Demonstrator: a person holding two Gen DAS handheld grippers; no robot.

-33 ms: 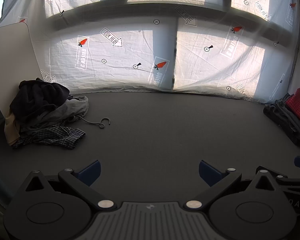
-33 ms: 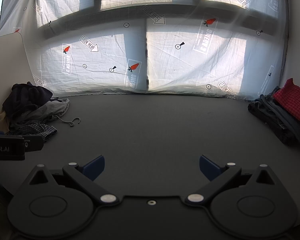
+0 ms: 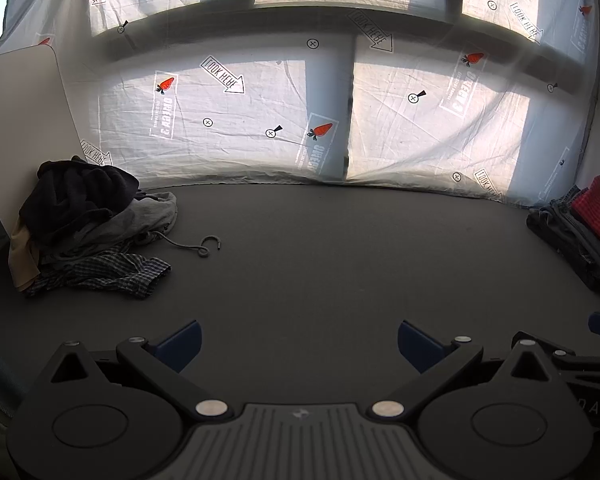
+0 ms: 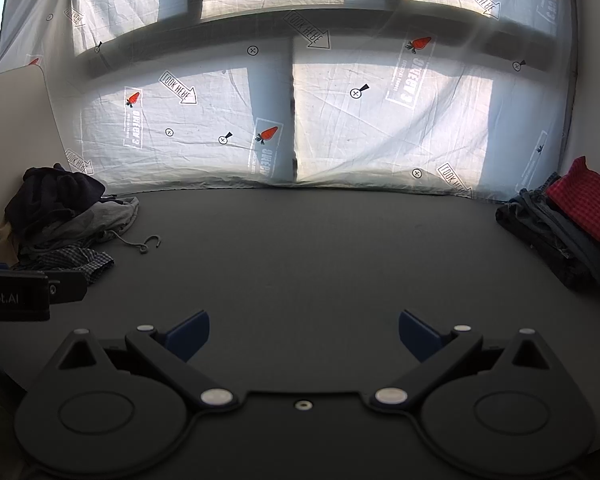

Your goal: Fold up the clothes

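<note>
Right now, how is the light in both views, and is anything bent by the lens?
Left wrist view: backlit white sheet crossed by window-bar shadows, dark table, edges curved. Right wrist view: the same backlight; the unfolded pile is dim, corners darkened.

backdrop sheet (image 3: 228, 136): "LOOK HERE" arrows | left tool (image 4: 14, 298): "obot.AI"

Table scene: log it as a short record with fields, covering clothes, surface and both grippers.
surface: dark table, middle bare
unfolded clothes: loose pile at far left, checked shirt at its front edge, grey cord trailing out onto the table
folded clothes: stack at far right, red checked cloth on top
left gripper: open, holding nothing, low over the near edge
right gripper: open, holding nothing
backdrop: white printed sheet behind the table
</note>
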